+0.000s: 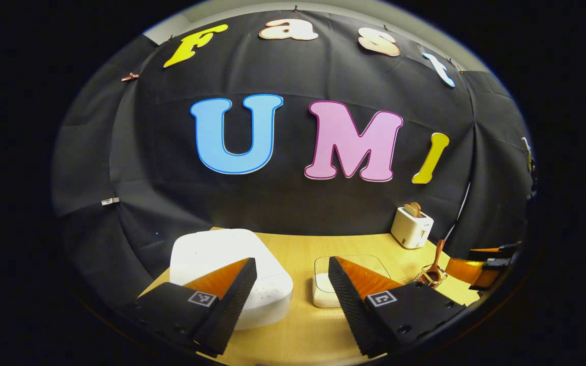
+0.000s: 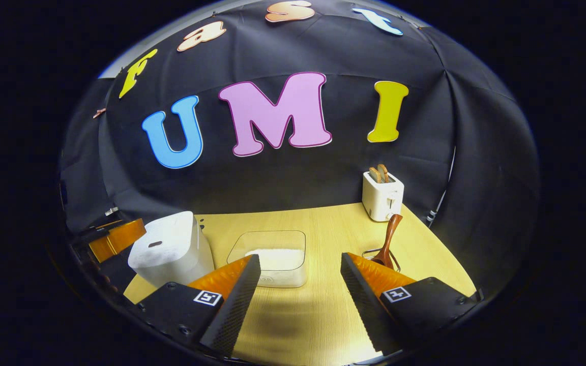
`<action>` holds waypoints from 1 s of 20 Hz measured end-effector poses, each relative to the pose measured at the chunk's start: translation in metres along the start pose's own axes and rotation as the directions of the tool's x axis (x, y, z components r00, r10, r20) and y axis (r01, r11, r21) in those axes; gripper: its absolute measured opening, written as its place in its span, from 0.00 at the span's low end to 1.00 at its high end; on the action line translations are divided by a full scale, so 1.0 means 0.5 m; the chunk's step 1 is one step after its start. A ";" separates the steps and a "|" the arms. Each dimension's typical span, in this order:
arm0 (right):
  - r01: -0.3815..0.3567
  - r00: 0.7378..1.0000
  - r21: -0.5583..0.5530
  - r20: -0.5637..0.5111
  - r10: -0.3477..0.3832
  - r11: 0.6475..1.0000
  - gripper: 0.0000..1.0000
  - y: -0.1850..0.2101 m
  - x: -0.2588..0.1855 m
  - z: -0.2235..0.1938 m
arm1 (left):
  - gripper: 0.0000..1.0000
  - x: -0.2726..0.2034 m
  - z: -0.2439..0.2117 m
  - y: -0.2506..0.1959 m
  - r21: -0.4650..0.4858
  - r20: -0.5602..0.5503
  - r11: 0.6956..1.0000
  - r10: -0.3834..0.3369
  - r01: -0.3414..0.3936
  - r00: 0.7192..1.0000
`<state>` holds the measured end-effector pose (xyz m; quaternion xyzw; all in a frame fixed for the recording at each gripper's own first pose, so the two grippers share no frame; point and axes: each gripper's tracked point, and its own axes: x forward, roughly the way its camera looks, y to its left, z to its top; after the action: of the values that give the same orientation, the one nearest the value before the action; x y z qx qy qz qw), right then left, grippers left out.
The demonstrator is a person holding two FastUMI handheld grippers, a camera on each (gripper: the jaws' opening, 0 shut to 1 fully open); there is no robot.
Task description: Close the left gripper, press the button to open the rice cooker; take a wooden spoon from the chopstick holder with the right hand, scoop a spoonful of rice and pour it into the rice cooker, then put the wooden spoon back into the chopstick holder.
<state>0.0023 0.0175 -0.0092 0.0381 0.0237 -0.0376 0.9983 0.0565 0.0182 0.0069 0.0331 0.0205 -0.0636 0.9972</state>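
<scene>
The rice cooker sits on the left part of the table, white, with its lid down. In the left gripper view it lies just behind the left finger of the left tool, whose fingers are spread wide with nothing between them. To the right of the cooker, near the middle of the table, stands a clear box with white rice in its bottom. Further right is the chopstick holder, a small wire holder, and the wooden spoon stands in it with its handle leaning up and to the right. A white toaster with two slices of toast in its slots stands at the back right of the table, close to the black cloth wall.

In the right gripper view the right tool hangs over the near edge of the table, released as well (fingers well apart, gripping nothing). The clear box shows between its fingers, further back. The spoon and its holder rise just behind the right finger, not touching it. The cooker stands to the left, near the left finger. At the far left edge of this view the other tool shows beside the cooker.
</scene>
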 end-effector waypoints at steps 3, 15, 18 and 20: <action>0.019 1.000 0.010 -0.012 -0.018 1.000 0.98 -0.014 0.013 -0.005 | 0.77 0.025 0.020 0.038 -0.012 0.003 1.000 0.028 -0.028 1.000; 0.020 0.996 -0.015 -0.087 -0.021 1.000 0.98 -0.011 0.059 -0.043 | 0.05 0.148 -0.101 0.225 -0.029 -0.270 0.976 0.198 -0.214 0.942; 0.025 0.993 -0.013 -0.112 -0.026 1.000 0.98 -0.018 0.065 -0.055 | 0.05 0.171 -0.135 0.226 -0.065 -0.339 0.976 0.174 -0.207 0.924; 0.029 0.993 -0.006 -0.117 -0.029 1.000 0.99 -0.021 0.067 -0.059 | 0.05 0.181 -0.158 0.216 -0.104 -0.384 0.972 0.155 -0.210 0.910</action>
<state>0.0334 0.0071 -0.0410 0.0377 0.0826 -0.0497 0.9946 0.1570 0.1192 -0.0690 -0.0251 0.2112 0.0392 0.9763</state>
